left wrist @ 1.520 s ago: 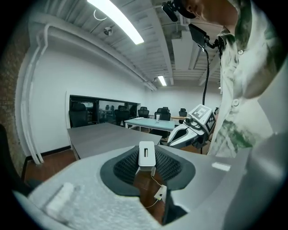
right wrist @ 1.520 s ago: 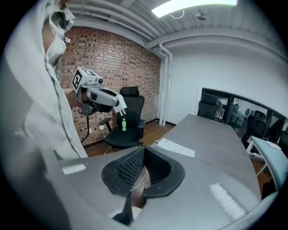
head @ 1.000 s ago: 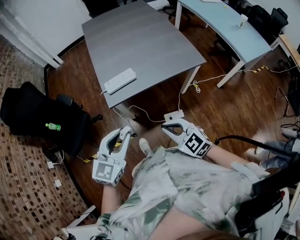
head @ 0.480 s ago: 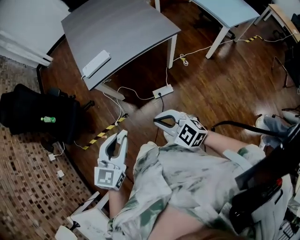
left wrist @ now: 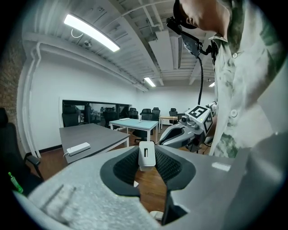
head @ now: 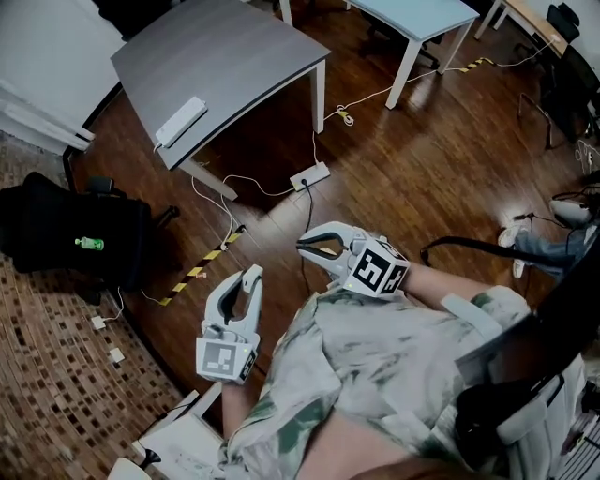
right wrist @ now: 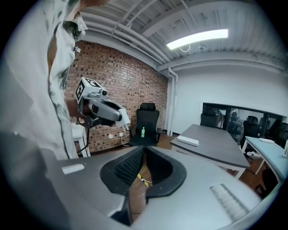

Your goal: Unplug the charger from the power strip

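Observation:
My left gripper point(left wrist: 146, 152) is shut on a small white charger point(left wrist: 146, 158), which stands upright between the pads. In the head view the left gripper point(head: 251, 277) hangs low over the dark wood floor, beside the person's patterned shirt. To its right, the right gripper point(head: 303, 247) has its jaws together with nothing in them; its own view shows the tips point(right wrist: 144, 151) meeting. A white power strip point(head: 181, 122) lies near the front edge of the grey table point(head: 234, 47), well away from both grippers. It also shows as the power strip point(left wrist: 77, 148) and the power strip point(right wrist: 187, 140).
A second white power strip point(head: 309, 175) lies on the floor under the table's corner, with cables running from it. A black office chair point(head: 66, 234) holding a green bottle point(head: 86, 244) stands at the left. Yellow-black tape point(head: 197, 272) crosses the floor. A light blue table point(head: 422, 14) stands behind.
The grey table and floor strip have slid up and away in the head view as the person backs off. Both grippers travel along, jaws unchanged, the left still holding the charger.

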Tool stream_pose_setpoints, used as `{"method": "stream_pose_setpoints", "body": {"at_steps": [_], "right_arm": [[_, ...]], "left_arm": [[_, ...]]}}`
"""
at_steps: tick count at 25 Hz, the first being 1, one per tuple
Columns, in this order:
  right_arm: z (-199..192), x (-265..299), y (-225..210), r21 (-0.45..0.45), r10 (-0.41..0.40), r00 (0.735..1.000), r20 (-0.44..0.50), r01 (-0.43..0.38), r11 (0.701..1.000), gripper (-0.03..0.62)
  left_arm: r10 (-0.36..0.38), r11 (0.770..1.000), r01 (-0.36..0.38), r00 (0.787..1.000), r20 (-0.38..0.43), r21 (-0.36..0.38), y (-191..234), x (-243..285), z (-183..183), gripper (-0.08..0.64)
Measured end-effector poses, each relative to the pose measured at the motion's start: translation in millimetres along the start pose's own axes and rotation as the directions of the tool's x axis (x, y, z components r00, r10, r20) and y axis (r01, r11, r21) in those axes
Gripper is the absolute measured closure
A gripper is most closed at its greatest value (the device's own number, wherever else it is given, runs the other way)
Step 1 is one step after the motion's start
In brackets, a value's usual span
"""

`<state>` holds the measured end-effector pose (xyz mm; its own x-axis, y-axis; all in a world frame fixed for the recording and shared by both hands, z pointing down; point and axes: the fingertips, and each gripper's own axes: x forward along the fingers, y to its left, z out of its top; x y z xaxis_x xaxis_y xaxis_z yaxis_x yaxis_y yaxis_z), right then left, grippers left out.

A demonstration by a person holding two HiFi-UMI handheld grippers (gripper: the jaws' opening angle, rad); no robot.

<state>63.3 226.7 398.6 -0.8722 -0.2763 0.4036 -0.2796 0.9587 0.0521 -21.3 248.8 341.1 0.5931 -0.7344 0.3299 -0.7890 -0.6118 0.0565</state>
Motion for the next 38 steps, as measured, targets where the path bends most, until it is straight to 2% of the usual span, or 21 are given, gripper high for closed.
{"method": "stream_pose_setpoints", "body": {"at_steps": [4,8,15,21,29,38], "right_arm": [[0,-7,51,0.001,0.001,1.000,-0.008,-0.001,1.000,0.558],[-2,-20,89,0.010,-0.022,1.000,0.006,0.022,1.000,0.557],[13,-45,114,-0.024,-0.037,0.997,0.072,0.039,0.999,0.557],[17,-70,118,-0.069,-0.012,0.995,0.101,0.019,0.997,0.557],[-4,-131,103,-0.057,-0.030,0.993,0.116,0.037,0.998,0.558],[-21,-179,106,-0.067,-0.031,0.988,0.153,0.042,0.997,0.558]], "left_arm": [[-0.011,0.999,0.011,1.000,-0.001,-0.035,-19,-39,-26,0.451],[-0.033,0.999,0.033,0.999,0.006,-0.029,-43,-63,-43,0.451],[-0.035,0.999,0.035,0.999,0.014,-0.005,-71,-82,-44,0.451],[-0.010,1.000,0.009,1.000,0.023,0.004,-92,-70,-31,0.451],[-0.016,0.999,0.015,1.000,0.018,0.043,-140,-37,-6,0.451],[-0.024,0.998,0.024,1.000,0.000,0.057,-194,-19,-8,0.451]]}}
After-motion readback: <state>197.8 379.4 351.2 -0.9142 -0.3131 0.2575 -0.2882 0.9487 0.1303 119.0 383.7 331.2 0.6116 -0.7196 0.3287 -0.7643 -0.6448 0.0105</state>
